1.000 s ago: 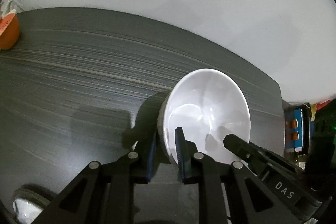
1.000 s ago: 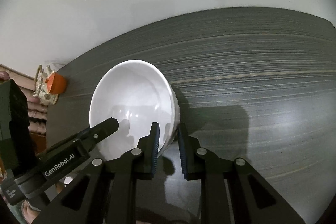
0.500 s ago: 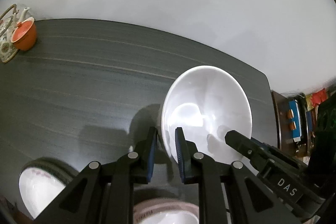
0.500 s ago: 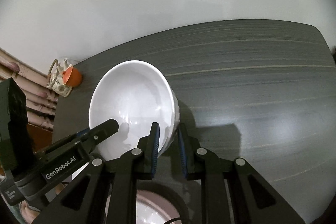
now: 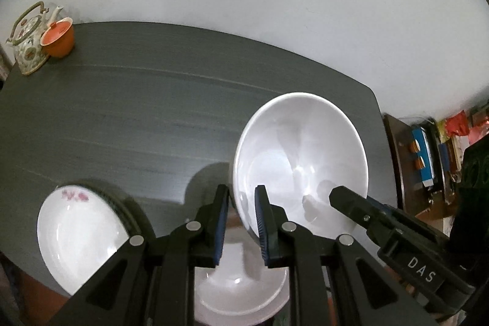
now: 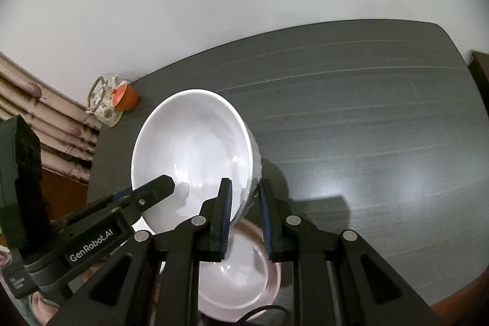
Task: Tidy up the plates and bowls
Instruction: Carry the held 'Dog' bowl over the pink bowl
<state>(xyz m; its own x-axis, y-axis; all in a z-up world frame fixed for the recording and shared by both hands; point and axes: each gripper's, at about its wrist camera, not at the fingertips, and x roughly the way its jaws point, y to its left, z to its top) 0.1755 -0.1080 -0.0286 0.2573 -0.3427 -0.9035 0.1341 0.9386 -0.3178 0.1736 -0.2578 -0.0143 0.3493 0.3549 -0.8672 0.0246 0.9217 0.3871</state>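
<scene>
Bowl carried on two grips

Table [image 5: 152,112] lies below you; bowl [image 5: 301,155] hangs tilted over a second bowl [image 5: 241,286], likely to nest. Left gripper [image 5: 241,222] and right gripper [image 6: 244,219] each pinch opposite rims, nearly closed, sharing its weight.

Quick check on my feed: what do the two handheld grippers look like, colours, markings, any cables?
Both are matte black, with angular triangular-cutout linkages, silver pivot pins and blue ribbed pads on the fingers. The left gripper carries white "GenRobot.AI" lettering, seen from the right wrist view; the right gripper shows "DAS". A thin black cable loops beneath the right one.
</scene>
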